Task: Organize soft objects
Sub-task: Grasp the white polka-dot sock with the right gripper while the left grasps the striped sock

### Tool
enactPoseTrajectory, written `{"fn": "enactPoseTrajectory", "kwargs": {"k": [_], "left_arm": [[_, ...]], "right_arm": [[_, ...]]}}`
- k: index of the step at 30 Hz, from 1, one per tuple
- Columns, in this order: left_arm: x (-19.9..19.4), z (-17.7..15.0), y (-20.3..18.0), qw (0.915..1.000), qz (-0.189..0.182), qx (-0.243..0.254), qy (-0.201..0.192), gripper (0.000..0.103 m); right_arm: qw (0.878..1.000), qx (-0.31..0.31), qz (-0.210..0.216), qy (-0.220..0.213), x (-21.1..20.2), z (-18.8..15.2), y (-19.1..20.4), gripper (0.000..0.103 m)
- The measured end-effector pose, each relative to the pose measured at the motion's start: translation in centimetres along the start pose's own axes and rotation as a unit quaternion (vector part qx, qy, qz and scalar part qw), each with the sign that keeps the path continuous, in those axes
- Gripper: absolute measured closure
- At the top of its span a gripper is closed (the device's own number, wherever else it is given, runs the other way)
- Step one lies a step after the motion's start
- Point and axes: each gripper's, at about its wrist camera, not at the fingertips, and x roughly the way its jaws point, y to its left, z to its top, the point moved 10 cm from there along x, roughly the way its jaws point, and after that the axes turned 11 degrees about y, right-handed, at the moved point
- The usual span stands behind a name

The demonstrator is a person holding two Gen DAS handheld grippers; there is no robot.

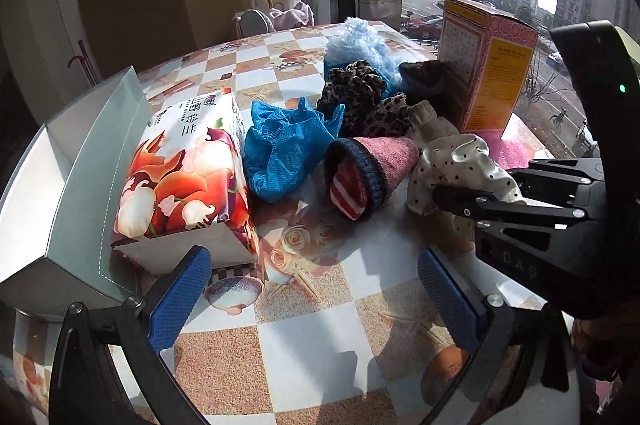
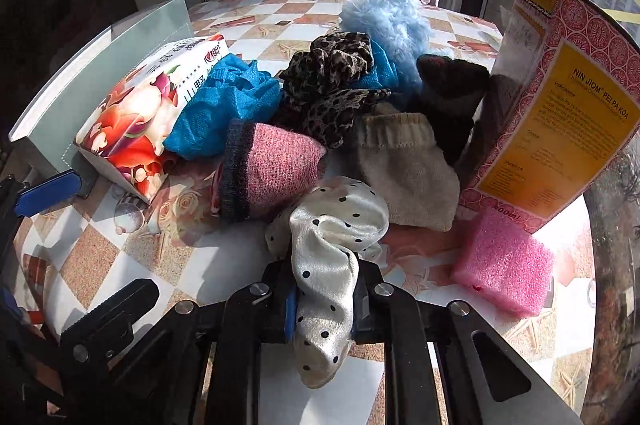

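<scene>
A pile of soft things lies on the checkered table (image 1: 304, 353): a blue cloth (image 1: 280, 145), a pink sock with a dark cuff (image 1: 368, 169), a leopard scrunchie (image 1: 364, 97), a fluffy light-blue item (image 1: 360, 41), a beige sock (image 2: 404, 165) and a dark sock (image 2: 452, 93). My right gripper (image 2: 325, 299) is shut on a white polka-dot cloth (image 2: 332, 253) at the pile's near edge; it also shows in the left wrist view (image 1: 460, 161). My left gripper (image 1: 316, 301) is open and empty above the table, in front of the pile.
A tissue pack (image 1: 188, 165) leans against a grey open box (image 1: 80, 185) at the left. A tall red-and-yellow carton (image 2: 560, 113) stands at the right, with a pink sponge (image 2: 504, 265) in front of it. A window is behind.
</scene>
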Motion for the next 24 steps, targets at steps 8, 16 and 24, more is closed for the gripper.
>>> {"fn": "enactPoseTrajectory", "kwargs": {"k": [8,16,24], "left_arm": [[3.5,3.1,-5.9,0.9955,-0.054,0.056,0.055,0.000],[7.1,4.2,-7.5,0.9925,-0.051,0.075,0.082,0.005],[3.3,0.8,-5.6,0.9956,-0.018,0.071,0.059,0.073]], "right_arm": [[0.996,0.086,-0.020,-0.007,-1.8,-4.2,-6.0,0.084],[0.995,0.092,-0.034,-0.004,-1.3,-5.7,-7.3,0.084],[0.995,0.086,-0.042,-0.010,-1.5,-5.7,-7.1,0.084]]}}
